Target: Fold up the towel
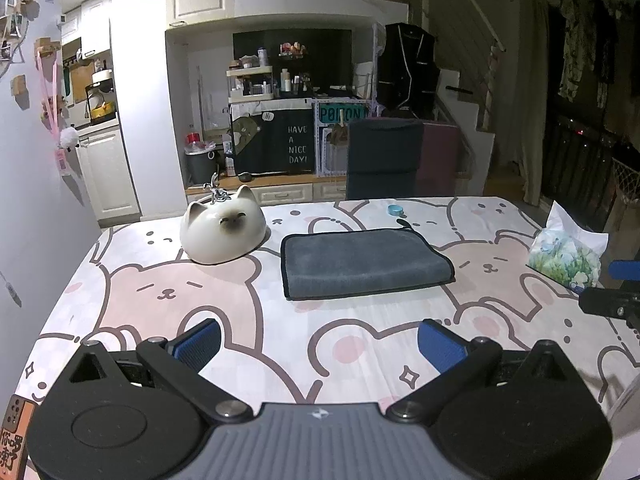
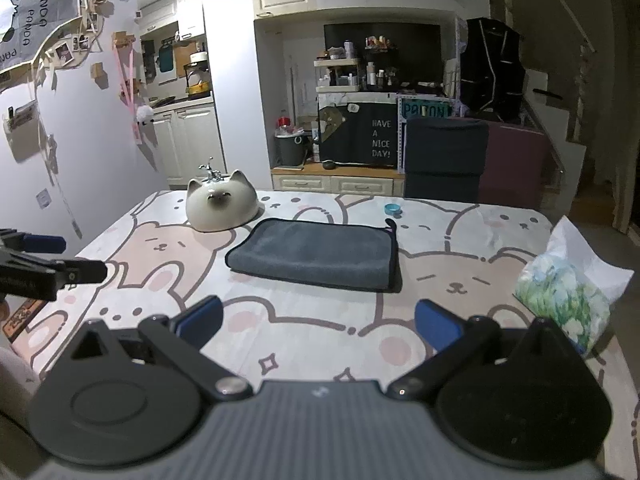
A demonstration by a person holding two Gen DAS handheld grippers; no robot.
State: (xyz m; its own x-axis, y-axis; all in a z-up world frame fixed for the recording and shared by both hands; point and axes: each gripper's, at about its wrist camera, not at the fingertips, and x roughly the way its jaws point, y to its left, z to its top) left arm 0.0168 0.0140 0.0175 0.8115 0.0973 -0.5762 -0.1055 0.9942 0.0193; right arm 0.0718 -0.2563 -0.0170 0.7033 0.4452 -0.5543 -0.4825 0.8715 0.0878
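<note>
A dark grey towel (image 1: 366, 262) with black trim lies folded in a flat rectangle in the middle of the table; it also shows in the right wrist view (image 2: 318, 254). My left gripper (image 1: 320, 346) is open and empty, above the table's near side, short of the towel. My right gripper (image 2: 318, 326) is open and empty, also short of the towel. The right gripper's fingertips (image 1: 608, 304) show at the right edge of the left wrist view. The left gripper's fingertips (image 2: 80, 270) show at the left edge of the right wrist view.
The table (image 1: 168, 296) has a pink bear-print cloth. A white cat-shaped ceramic bowl (image 1: 224, 230) stands left of the towel. A tissue pack (image 2: 564, 292) sits at the right. A small blue tape roll (image 2: 393, 209) lies behind the towel. A dark chair (image 1: 384, 158) stands at the far edge.
</note>
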